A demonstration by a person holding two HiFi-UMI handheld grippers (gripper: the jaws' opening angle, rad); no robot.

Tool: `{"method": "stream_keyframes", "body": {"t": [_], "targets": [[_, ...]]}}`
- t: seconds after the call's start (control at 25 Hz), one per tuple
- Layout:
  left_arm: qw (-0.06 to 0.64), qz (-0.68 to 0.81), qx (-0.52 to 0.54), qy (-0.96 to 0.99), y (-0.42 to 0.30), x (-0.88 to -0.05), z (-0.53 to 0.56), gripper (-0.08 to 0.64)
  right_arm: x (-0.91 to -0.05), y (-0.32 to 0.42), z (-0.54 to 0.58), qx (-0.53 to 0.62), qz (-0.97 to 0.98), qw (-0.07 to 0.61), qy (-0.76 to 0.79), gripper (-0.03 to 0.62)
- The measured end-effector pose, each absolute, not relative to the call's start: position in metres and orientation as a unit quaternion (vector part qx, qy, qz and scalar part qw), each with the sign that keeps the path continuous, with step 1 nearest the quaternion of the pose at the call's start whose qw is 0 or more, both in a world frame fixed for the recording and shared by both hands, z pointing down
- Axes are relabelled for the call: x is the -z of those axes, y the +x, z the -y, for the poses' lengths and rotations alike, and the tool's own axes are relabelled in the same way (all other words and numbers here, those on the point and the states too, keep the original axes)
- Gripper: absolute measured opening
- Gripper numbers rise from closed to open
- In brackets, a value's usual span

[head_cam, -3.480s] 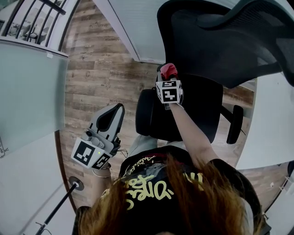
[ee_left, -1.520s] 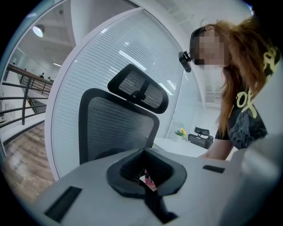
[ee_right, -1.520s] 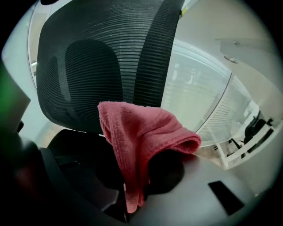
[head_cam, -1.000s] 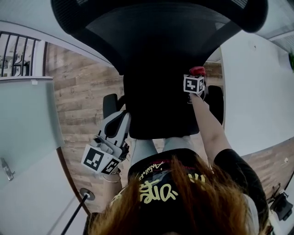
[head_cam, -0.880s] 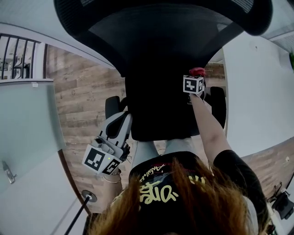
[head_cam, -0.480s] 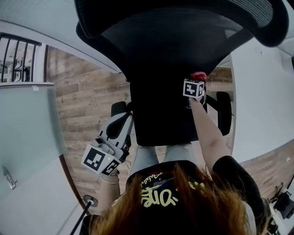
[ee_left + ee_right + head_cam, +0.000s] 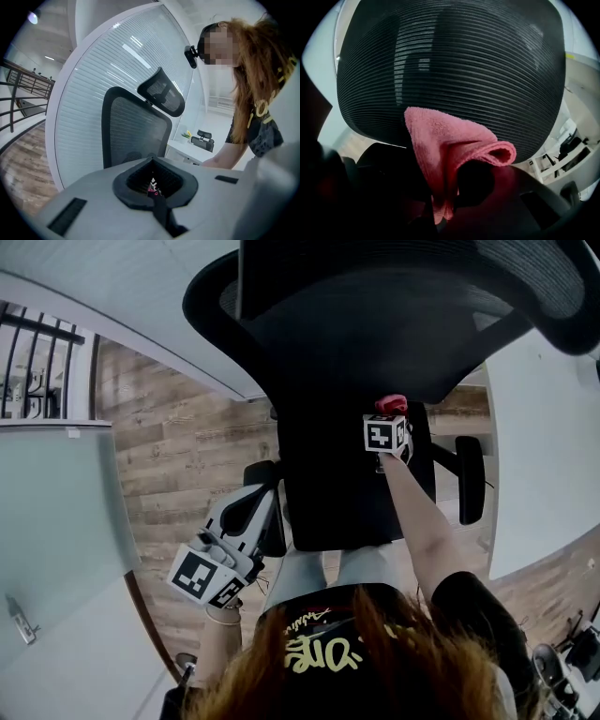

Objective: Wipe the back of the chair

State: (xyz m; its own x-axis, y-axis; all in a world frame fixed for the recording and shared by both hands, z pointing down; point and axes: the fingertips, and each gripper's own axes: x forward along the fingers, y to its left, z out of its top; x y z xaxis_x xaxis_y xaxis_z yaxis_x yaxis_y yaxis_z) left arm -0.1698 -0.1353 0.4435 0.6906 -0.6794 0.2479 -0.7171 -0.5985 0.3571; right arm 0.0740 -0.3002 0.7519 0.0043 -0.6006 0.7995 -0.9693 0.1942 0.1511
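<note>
The black office chair's mesh back fills the top of the head view, above its seat. My right gripper is raised to the back's lower edge and shut on a pink cloth. In the right gripper view the folded cloth rises from the right gripper in front of the mesh back; whether it touches the mesh I cannot tell. My left gripper hangs low beside the seat's left side, shut and holding nothing. From the left gripper the chair back and headrest show.
Both armrests, one on the left and one on the right, flank the seat. A frosted glass partition stands left over the wooden floor. A white desk lies right. A railing shows far left.
The chair back has grown larger and shifted right in the head view. My right gripper with the cloth moved slightly left, under the back's lower edge. The left gripper stayed low at the left.
</note>
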Motion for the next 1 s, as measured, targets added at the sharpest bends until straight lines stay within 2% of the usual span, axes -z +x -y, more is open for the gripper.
{"method": "stream_keyframes", "body": {"t": [0.36, 0.64, 1.0], "targets": [[0.228, 0.389, -0.044, 0.892, -0.202, -0.457, 0.133, -0.006, -0.762, 0.025, 0.299, -0.249, 0.674, 0.379, 0.584, 0.063], [0.232, 0.383, -0.041, 0.893, -0.217, -0.460, 0.131, -0.006, -0.769, -0.019, 0.292, -0.296, 0.676, 0.343, 0.581, 0.063], [0.230, 0.377, -0.044, 0.896, -0.236, -0.461, 0.133, -0.006, -0.767, -0.083, 0.280, -0.291, 0.711, 0.343, 0.540, 0.063]]}}
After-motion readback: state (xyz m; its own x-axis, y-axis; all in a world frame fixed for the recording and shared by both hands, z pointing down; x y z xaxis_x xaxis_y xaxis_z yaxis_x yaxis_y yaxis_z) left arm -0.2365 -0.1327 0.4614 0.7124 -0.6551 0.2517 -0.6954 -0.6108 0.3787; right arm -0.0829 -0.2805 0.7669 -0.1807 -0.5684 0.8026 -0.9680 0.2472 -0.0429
